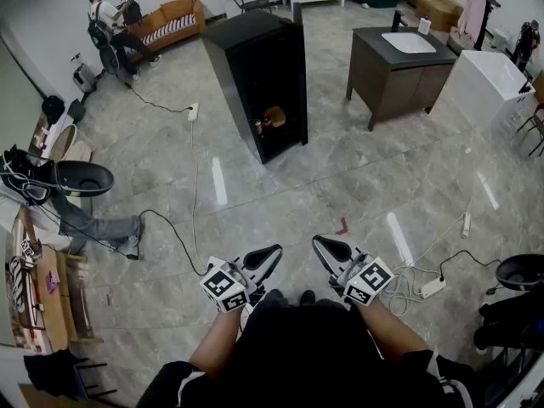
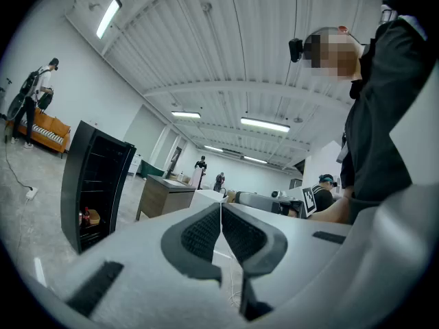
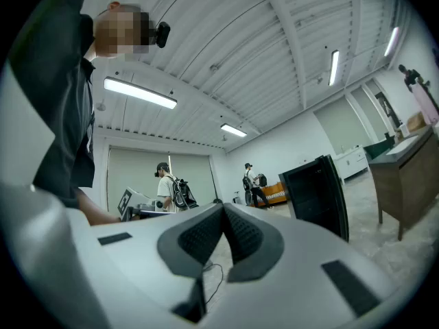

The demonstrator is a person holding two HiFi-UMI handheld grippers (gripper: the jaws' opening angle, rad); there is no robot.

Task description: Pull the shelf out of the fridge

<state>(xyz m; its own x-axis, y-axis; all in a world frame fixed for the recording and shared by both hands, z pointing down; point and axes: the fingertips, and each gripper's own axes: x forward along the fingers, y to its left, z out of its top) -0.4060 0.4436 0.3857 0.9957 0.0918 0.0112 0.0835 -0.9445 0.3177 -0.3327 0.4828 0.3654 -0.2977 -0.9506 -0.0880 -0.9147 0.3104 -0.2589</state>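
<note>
Your left gripper [image 1: 270, 253] and right gripper [image 1: 321, 243]: jaws together, empty, level, close before your body. Fridge [image 1: 259, 83]: black, tall, front open, well apart across the floor. Shelf [image 1: 291, 120]: low inside, dark, bearing small items.

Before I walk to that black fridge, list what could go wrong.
Floor cable and power strip lie near your path: you could trip. The items low in the fridge may topple if their shelf is jerked. The left gripper and right gripper are shut, so they must open first.
</note>
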